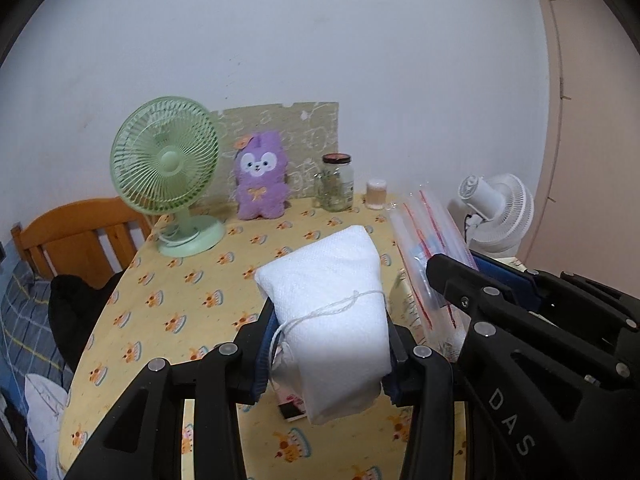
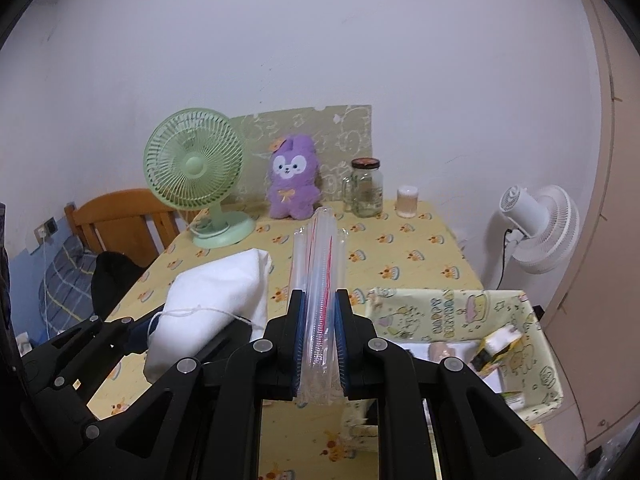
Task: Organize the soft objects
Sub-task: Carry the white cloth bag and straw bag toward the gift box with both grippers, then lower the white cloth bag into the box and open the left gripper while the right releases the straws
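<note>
My left gripper (image 1: 326, 354) is shut on a white soft pouch (image 1: 332, 300) with a thin drawstring, lifted above the yellow tablecloth (image 1: 192, 280). In the right wrist view the same white pouch (image 2: 216, 300) shows at the left, held in the left gripper's black frame. My right gripper (image 2: 320, 338) is shut on a clear zip bag (image 2: 320, 264) with a red seal line, standing on edge between the blue pads. That zip bag (image 1: 428, 248) appears at the right in the left wrist view. A purple plush bunny (image 2: 291, 178) sits at the table's far edge.
A green desk fan (image 1: 170, 176), a glass jar (image 1: 337, 182) and a small white-capped container (image 1: 377, 194) stand along the back. A patterned fabric basket (image 2: 532, 320) with small items lies at front right. A white fan (image 2: 540, 228) stands off the table's right; a wooden chair (image 1: 76, 236) stands left.
</note>
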Motion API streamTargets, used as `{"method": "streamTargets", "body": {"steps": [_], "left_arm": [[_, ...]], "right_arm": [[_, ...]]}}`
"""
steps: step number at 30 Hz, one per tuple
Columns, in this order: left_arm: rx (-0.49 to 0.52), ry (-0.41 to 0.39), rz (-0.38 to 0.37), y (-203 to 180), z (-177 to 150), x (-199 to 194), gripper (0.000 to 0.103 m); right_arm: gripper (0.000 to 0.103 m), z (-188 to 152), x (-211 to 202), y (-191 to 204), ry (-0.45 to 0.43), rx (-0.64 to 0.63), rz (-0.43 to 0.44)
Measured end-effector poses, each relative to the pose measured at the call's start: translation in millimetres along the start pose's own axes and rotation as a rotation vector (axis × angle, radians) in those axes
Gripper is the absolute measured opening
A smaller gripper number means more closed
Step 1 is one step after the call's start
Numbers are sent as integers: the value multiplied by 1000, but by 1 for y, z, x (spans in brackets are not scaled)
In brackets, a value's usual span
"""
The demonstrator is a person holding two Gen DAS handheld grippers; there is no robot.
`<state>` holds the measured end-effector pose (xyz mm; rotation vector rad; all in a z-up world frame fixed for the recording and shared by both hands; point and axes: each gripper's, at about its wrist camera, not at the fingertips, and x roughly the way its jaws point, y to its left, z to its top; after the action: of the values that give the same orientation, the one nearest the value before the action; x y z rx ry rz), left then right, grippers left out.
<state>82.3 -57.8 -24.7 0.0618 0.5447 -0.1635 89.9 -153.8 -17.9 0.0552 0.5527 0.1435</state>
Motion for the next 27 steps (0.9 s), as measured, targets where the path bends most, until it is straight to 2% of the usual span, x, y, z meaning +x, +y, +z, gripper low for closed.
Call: {"method": "streamTargets", "body": {"steps": [27], "left_arm": [[93, -9, -119, -78, 17, 26, 45]], "right_arm": [[17, -1, -11, -75, -30, 65, -123]]}}
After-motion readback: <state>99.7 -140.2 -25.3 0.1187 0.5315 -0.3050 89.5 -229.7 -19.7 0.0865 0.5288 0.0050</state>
